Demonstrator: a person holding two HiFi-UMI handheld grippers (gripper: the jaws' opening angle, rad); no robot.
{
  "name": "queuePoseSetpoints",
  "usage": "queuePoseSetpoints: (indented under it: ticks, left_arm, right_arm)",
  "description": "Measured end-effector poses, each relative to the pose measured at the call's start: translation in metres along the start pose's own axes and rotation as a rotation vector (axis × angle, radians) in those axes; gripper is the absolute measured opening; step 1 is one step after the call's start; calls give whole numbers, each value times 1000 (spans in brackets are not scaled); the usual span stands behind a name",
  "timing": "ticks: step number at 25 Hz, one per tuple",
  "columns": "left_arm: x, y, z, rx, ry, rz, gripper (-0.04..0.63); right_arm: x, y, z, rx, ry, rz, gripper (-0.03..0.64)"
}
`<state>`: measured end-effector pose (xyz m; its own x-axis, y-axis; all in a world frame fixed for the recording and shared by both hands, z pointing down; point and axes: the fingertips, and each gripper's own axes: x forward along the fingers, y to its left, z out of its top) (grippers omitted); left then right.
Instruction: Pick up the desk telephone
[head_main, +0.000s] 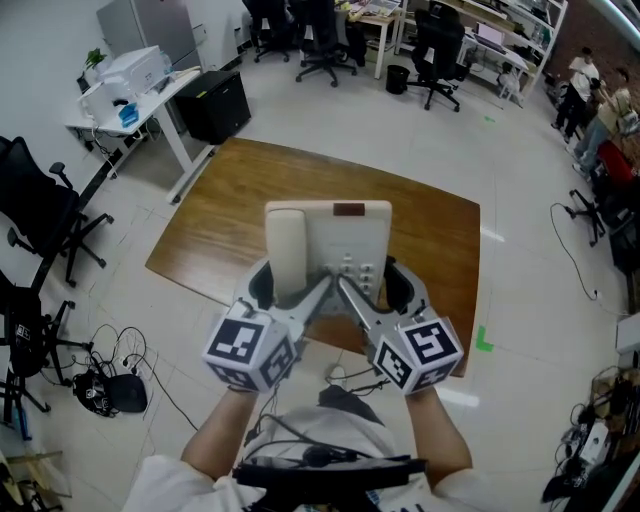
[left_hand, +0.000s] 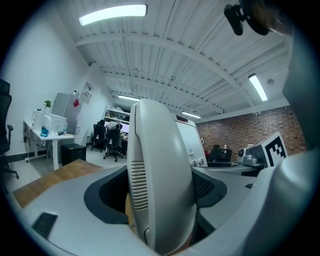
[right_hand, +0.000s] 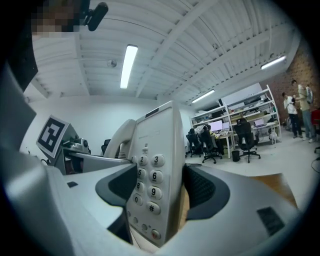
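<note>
The white desk telephone (head_main: 330, 240) hangs in the air above the brown wooden table (head_main: 230, 210), held from its near edge by both grippers. My left gripper (head_main: 283, 287) is shut on the handset side; in the left gripper view the handset (left_hand: 160, 185) fills the gap between the dark pads (left_hand: 107, 192). My right gripper (head_main: 367, 285) is shut on the keypad side. In the right gripper view the keypad (right_hand: 150, 182) stands upright between the pads (right_hand: 202, 192). The telephone's underside is hidden.
A white desk with a printer (head_main: 125, 80) and a black cabinet (head_main: 215, 105) stand at the back left. Black office chairs (head_main: 40, 215) and floor cables (head_main: 110, 385) lie to the left. More chairs (head_main: 320, 40) and people (head_main: 590, 95) are at the back.
</note>
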<state>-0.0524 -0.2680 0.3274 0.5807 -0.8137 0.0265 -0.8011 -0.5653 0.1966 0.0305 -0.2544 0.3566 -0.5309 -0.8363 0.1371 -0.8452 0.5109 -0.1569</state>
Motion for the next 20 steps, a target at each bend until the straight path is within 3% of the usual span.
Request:
queuePoseSetpoints:
  ticks: [9,20]
  left_arm:
    - [-14,-20,28,68,-62,-27,359]
    - [-16,-24,22,46,-49,-30,359]
  right_arm:
    - [-21,12,26,-42,-76,-11,305]
    - [-26,11,23,-47,-70,-19,305]
